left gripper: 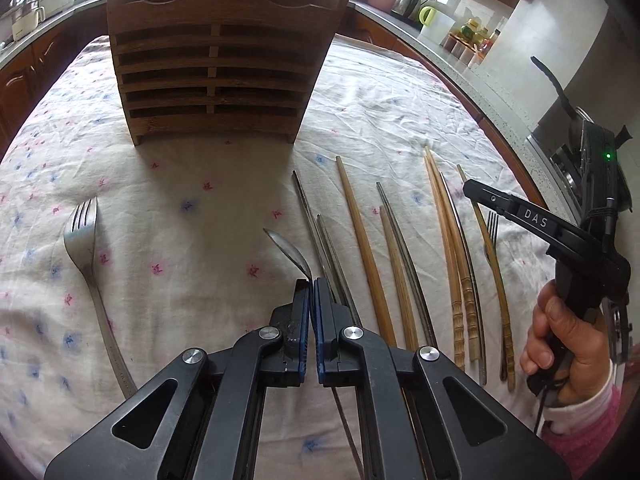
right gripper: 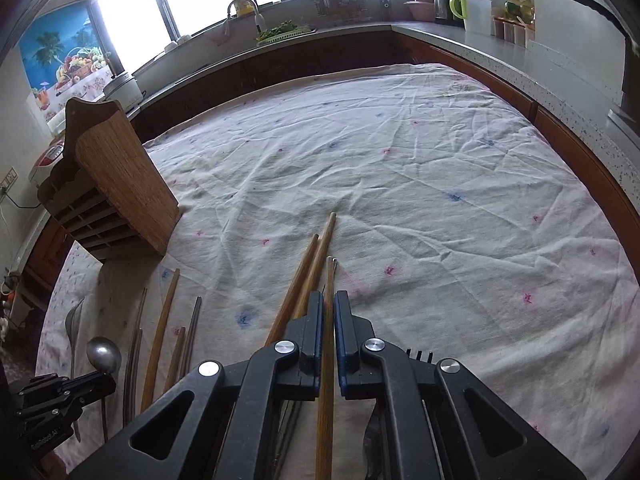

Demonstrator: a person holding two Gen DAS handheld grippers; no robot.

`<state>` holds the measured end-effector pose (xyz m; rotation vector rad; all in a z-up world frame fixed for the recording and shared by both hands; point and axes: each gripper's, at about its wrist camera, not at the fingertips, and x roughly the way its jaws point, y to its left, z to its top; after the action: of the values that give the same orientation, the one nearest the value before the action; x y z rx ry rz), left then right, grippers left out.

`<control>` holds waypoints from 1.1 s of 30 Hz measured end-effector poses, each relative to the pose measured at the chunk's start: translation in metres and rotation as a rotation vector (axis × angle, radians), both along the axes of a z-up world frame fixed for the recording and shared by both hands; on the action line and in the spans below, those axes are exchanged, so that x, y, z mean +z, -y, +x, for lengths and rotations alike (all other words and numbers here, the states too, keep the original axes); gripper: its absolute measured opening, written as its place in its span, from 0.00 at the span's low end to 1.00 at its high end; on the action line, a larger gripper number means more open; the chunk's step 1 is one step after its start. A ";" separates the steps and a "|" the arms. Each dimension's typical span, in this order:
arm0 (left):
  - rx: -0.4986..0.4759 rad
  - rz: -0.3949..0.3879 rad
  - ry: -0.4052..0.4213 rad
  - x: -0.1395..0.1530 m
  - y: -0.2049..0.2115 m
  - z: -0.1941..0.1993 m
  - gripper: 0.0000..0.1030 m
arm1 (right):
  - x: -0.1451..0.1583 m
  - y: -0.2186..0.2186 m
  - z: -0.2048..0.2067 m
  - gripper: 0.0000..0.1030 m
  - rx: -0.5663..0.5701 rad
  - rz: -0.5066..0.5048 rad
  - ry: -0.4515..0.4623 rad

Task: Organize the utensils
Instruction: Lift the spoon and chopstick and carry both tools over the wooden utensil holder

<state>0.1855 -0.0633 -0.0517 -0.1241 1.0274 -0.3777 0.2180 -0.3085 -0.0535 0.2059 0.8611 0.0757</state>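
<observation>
A slatted wooden utensil holder [left gripper: 218, 64] stands at the far side of the floral cloth; it also shows in the right wrist view [right gripper: 116, 184]. My left gripper [left gripper: 311, 282] is shut on a metal spoon [left gripper: 290, 250], bowl up; the spoon also shows in the right wrist view [right gripper: 104, 356]. My right gripper [right gripper: 328, 296] is shut on a wooden chopstick [right gripper: 326, 380]; it also shows in the left wrist view [left gripper: 476, 190], above the chopsticks. Several wooden and metal chopsticks [left gripper: 360, 240] lie in a row. One fork [left gripper: 82, 236] lies left, another fork [left gripper: 493, 232] right.
The table is covered by a wrinkled floral cloth [right gripper: 440, 160]. Kitchen counters [right gripper: 500, 52] with a kettle, jars and a sink run around the table's far and right sides.
</observation>
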 end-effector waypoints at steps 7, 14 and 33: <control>0.017 -0.041 0.053 0.024 -0.017 -0.016 0.02 | 0.039 -0.011 -0.030 0.05 0.027 0.043 0.090; 0.039 -0.073 0.113 0.047 -0.031 -0.033 0.02 | 0.072 -0.019 -0.058 0.05 0.039 0.064 0.169; 0.101 -0.116 0.250 0.096 -0.066 -0.060 0.02 | 0.144 -0.031 -0.100 0.05 0.063 0.115 0.379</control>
<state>0.1253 0.0026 0.0440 -0.2266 0.7498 -0.3512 0.1183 -0.2772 0.0907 0.2627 0.4858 0.2166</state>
